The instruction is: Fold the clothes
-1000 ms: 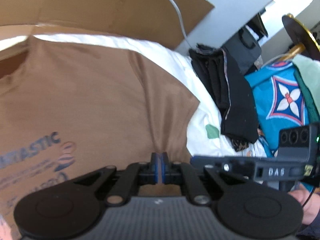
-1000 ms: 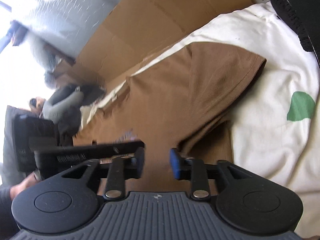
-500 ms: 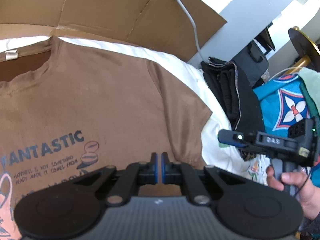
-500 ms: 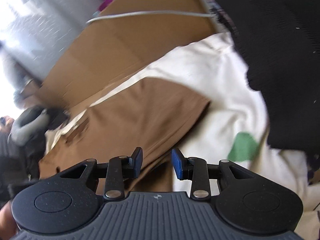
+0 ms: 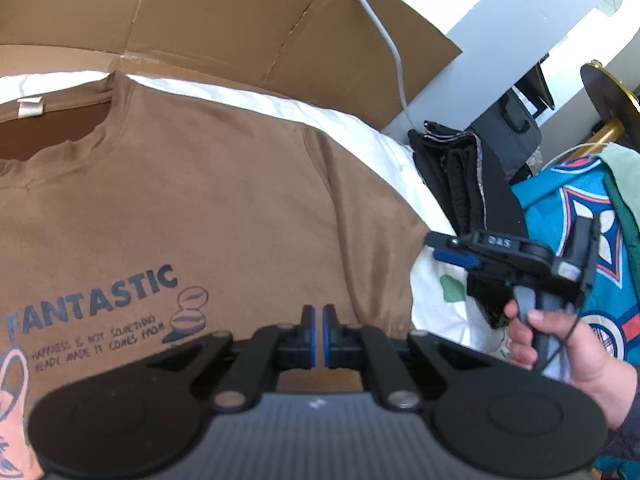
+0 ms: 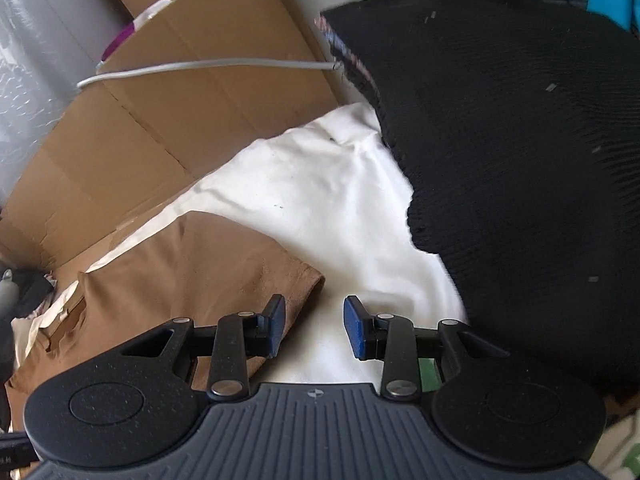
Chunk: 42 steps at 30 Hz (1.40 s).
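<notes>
A brown T-shirt with a "FANTASTIC" print lies flat, front up, on a white sheet. My left gripper hovers shut over the shirt's lower right part, with nothing between its blue pads. A hand holds my right gripper just off the tip of the shirt's right sleeve. In the right wrist view, the right gripper stands open above the sleeve's hem: its left fingertip is over the brown sleeve and its right fingertip is over the white sheet.
A pile of black clothes lies on the sheet right of the sleeve, also visible as the black pile. Flattened cardboard stands behind the shirt, with a grey cable across it. Blue patterned fabric sits far right.
My left gripper has drawn back from the shirt, so the print and collar now show. My right gripper has swung right, off the shirt body to the sleeve's edge, and opened wider.
</notes>
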### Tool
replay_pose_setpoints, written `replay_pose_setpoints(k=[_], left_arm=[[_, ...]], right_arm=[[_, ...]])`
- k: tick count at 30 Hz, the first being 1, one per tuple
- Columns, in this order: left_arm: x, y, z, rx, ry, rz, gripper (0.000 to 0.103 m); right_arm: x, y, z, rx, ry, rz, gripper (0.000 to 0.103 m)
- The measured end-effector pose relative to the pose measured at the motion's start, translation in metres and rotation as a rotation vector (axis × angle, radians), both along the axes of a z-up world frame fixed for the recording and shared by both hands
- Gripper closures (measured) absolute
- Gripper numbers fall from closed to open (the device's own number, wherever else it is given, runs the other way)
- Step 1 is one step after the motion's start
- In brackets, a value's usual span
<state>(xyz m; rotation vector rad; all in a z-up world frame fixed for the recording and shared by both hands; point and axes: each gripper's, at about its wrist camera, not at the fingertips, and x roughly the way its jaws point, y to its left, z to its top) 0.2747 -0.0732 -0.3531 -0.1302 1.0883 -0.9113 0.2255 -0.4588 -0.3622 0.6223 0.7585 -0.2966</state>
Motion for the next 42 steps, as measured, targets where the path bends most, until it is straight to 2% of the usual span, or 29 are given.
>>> replay_pose_setpoints(k=[12, 15, 17, 18, 25, 29, 35, 42], left_arm=[[0.004, -0.004, -0.002, 0.002, -0.001, 0.002, 0.101], [0.006, -0.004, -0.004, 0.002, -0.002, 0.002, 0.101], [0.008, -0.005, -0.003, 0.002, -0.008, -0.001, 0.101], [0.010, -0.006, -0.003, 0.001, -0.012, -0.003, 0.101], [0.027, -0.018, 0.000, 0.006, -0.057, -0.011, 0.101], [0.044, -0.033, 0.006, -0.009, -0.097, -0.005, 0.101], [0.074, -0.062, 0.011, -0.028, -0.124, 0.017, 0.101], [0.103, -0.102, 0.006, 0.032, -0.173, -0.005, 0.101]], right_arm=[[0.026, 0.005, -0.016, -0.031, 0.003, -0.006, 0.070], [0.025, 0.004, -0.017, -0.043, 0.003, 0.010, 0.079], [0.024, 0.003, -0.016, -0.047, 0.004, 0.030, 0.097], [0.024, 0.003, -0.014, -0.048, 0.005, 0.049, 0.100], [0.016, 0.005, 0.017, -0.048, -0.043, 0.120, 0.101], [0.015, 0.006, 0.039, -0.025, -0.089, 0.131, 0.101], [0.023, 0.015, 0.074, -0.025, -0.124, 0.213, 0.102], [0.032, 0.024, 0.097, 0.017, -0.132, 0.252, 0.102]])
